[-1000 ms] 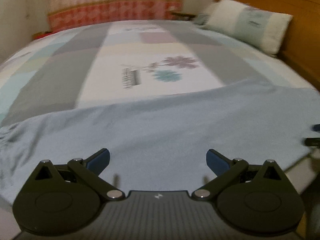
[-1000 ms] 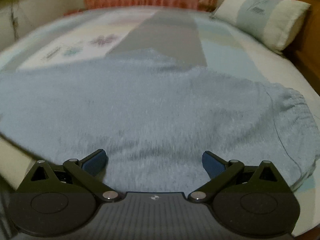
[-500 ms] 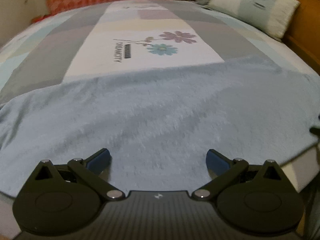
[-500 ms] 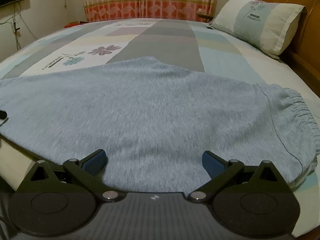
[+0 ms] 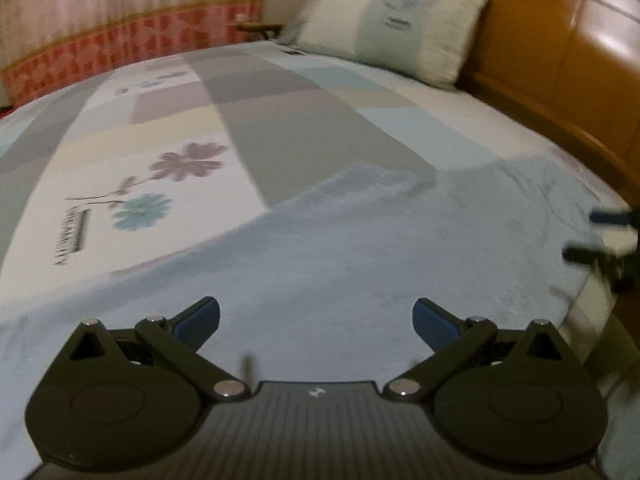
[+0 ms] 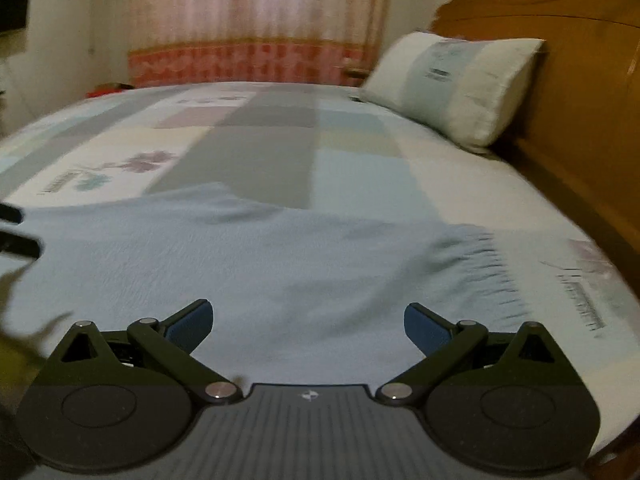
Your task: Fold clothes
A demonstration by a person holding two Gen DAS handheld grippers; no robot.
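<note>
Pale blue garment (image 6: 280, 264) on a patchwork bedsheet (image 5: 280, 120)

Grey, cream, teal patches with purple and teal flowers; pink-red patterned curtain (image 6: 256, 32); orange-brown headboard (image 6: 580, 100).

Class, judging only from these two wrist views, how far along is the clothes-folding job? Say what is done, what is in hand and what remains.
Done: the light blue garment lies spread roughly flat on the bed, its gathered waistband toward the pillow.

In hand: nothing. The left tool and right tool are both open, low over the near part of the cloth.

Left: every fold; no doubled layer shows.
</note>
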